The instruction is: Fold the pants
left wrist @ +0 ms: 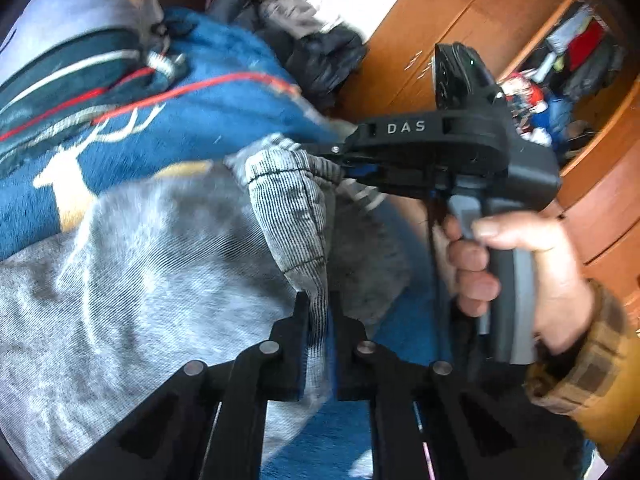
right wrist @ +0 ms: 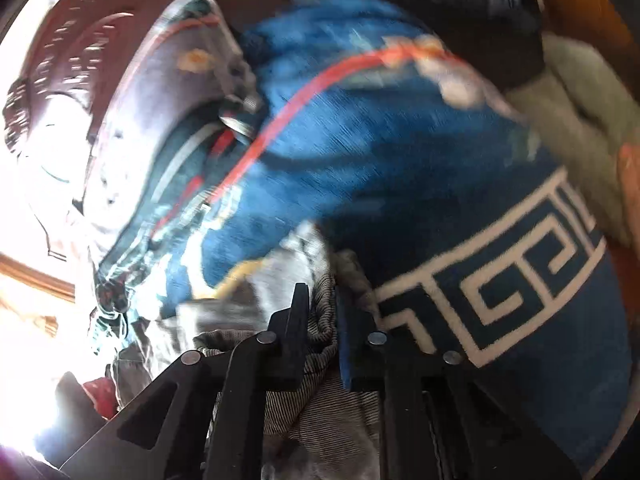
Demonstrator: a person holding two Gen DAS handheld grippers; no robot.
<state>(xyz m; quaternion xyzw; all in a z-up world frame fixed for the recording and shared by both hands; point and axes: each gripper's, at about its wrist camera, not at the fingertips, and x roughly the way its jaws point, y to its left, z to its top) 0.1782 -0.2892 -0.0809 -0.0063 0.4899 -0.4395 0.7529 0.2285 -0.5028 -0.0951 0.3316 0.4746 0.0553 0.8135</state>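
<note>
Grey pants (left wrist: 140,280) lie spread over a blue blanket (left wrist: 224,120). My left gripper (left wrist: 320,304) is shut on a ribbed grey hem of the pants (left wrist: 292,216), which rises as a lifted fold. My right gripper (left wrist: 340,160) shows in the left wrist view, held by a hand (left wrist: 520,264), shut on the same fold higher up. In the right wrist view my right gripper (right wrist: 322,296) is shut on grey ribbed pants cloth (right wrist: 320,400), above the blue blanket (right wrist: 400,140) with a white key pattern.
Dark clothes (left wrist: 312,40) are piled at the blanket's far end. A wooden wardrobe (left wrist: 460,12) stands to the right, with an open section full of clothes (left wrist: 568,60). A red cord (left wrist: 200,84) runs over the blanket. Bright window glare (right wrist: 32,280) fills the left of the right wrist view.
</note>
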